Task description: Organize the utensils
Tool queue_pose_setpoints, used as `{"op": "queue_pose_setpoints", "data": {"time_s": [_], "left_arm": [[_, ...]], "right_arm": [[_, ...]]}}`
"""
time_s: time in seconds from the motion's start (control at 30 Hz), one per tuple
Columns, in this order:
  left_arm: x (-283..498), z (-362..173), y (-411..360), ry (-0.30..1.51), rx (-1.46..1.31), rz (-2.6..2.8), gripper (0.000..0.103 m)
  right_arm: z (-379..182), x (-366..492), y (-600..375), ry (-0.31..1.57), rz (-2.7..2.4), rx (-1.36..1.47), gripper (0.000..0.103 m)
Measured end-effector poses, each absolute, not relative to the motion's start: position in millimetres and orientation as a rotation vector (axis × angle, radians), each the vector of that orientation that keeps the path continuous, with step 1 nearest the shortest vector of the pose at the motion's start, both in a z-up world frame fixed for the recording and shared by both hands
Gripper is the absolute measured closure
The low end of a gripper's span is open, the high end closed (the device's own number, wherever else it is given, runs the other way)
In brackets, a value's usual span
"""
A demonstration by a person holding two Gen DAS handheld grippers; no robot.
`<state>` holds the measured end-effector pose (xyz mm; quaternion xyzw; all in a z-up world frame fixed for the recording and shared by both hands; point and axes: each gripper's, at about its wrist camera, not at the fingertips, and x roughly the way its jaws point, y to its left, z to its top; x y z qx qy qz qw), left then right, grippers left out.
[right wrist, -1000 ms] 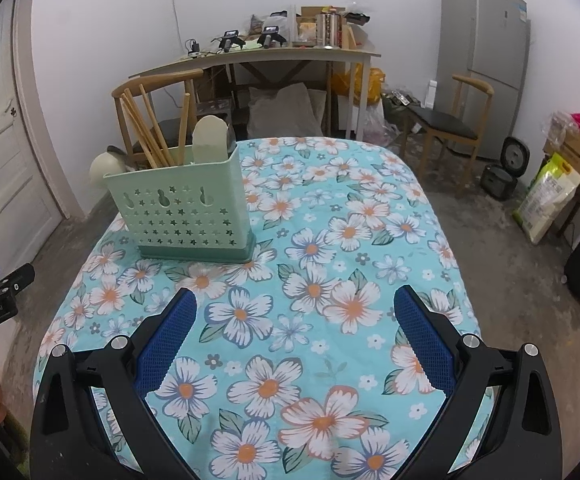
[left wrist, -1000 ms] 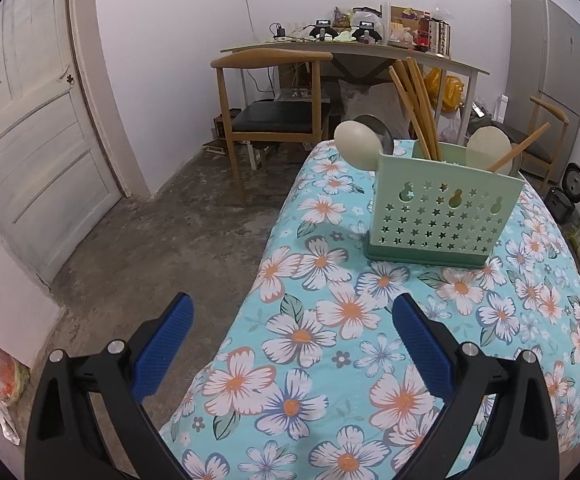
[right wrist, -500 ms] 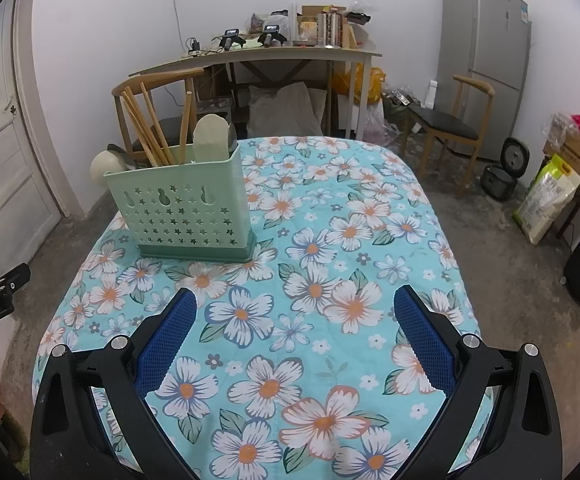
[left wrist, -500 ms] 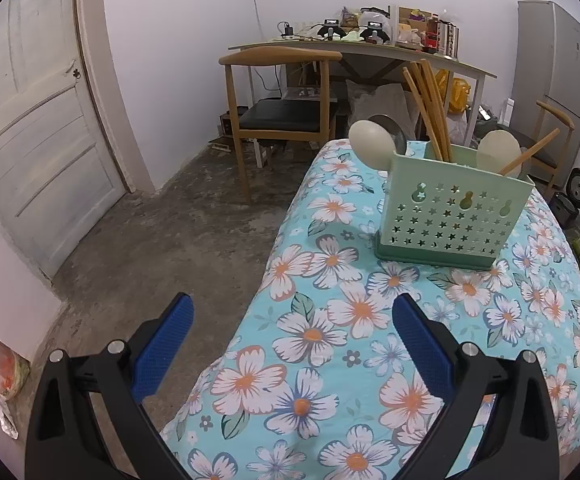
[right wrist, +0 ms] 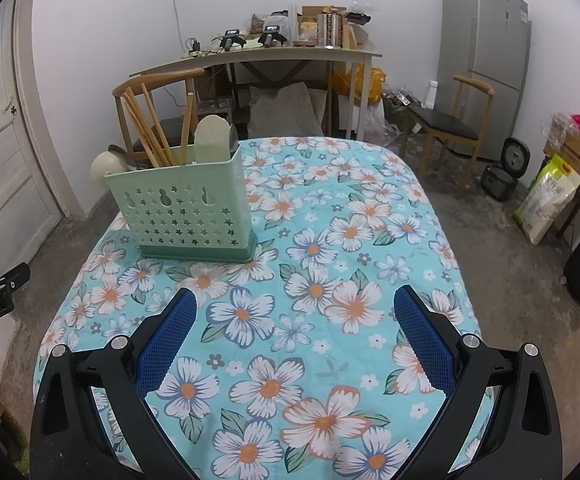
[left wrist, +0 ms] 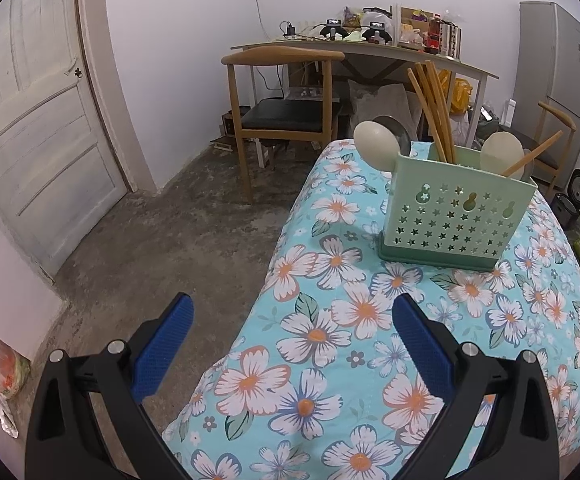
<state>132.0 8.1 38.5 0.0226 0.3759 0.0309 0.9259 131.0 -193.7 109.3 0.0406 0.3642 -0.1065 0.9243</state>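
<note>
Lived-in home room, bare concrete floor [left wrist: 161, 240], white panelled door [left wrist: 37, 128], grey fridge [right wrist: 486, 60], wooden chairs [left wrist: 281, 108], cluttered side desk [right wrist: 273, 56], rice cooker [right wrist: 504, 170], floral-cloth counter [right wrist: 330, 240] holding a green utensil caddy [right wrist: 189, 212].

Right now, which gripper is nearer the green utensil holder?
Hard to call; the right looks marginally nearer. The left gripper hovers off the table's edge, holder ahead to its right. The right gripper hangs over the tablecloth, holder ahead-left.

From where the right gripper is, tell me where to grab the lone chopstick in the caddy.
Grip the lone chopstick on its bare upper shaft, coming from above. It stands nearly upright with its foot down in the caddy, and a spoon stands close beside it. The right gripper is open.
</note>
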Motion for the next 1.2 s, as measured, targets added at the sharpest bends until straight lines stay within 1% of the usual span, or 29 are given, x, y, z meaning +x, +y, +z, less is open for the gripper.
{"op": "queue_pose_setpoints", "data": {"time_s": [1.2], "left_arm": [[134.6,35.3,-0.7,0.78,0.068,0.038,0.006]], "right_arm": [[110.5,132.4,-191.5,0.752,-0.213,0.078,0.008]]}}
